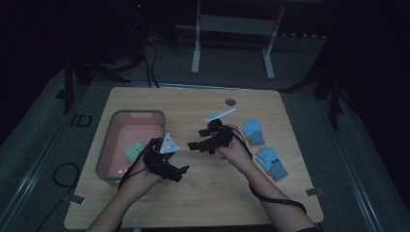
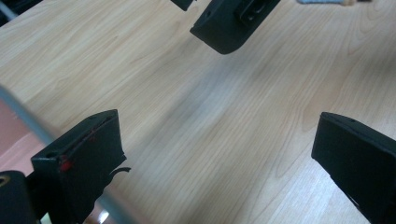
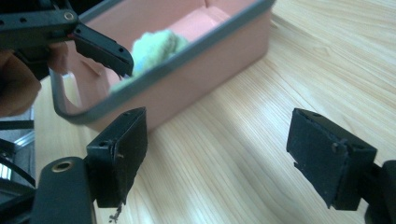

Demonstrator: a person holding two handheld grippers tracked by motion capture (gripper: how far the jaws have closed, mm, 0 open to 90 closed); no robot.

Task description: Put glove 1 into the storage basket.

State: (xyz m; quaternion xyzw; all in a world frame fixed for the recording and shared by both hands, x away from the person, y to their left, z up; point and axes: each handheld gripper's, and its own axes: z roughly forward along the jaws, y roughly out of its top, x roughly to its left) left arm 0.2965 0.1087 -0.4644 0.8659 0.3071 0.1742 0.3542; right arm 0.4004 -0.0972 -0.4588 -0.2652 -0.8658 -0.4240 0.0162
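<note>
Your left gripper [image 1: 183,170] sits lower centre-left of the high view, matte black, jaws spread wide with nothing between them. In the left gripper view the two blocky pads stand far apart over bare wood, one at lower left with a red mark on its edge, one at lower right. Your left hand [image 1: 140,175] comes in from the bottom edge, forearm angled up-right, gripper pointing right along the table [image 1: 203,203].

Your right gripper [image 1: 193,145] is at centre frame, also released and holding nothing. Its pads stand apart at the lower left and lower right of the right gripper view, flat black rectangles, slightly chipped edges. Your right hand [image 1: 237,151] is just right of centre, forearm running in from the bottom right, gripper pointing left toward the bin [image 1: 109,145]. The two grippers' tips are near each other, not touching.

The bin is a rounded-corner rectangular tub, pink plastic walls, grey rim, left of centre. A soft pale-green cloth [image 1: 134,151] lies crumpled inside it, at its right side; fuzzy texture shows in the right gripper view.

The table is light wood grain, smooth, with rounded corners. Two blue knit gloves [image 1: 263,145] with grey cuffs lie flat at right of centre, near your right hand but clear of it.
</note>
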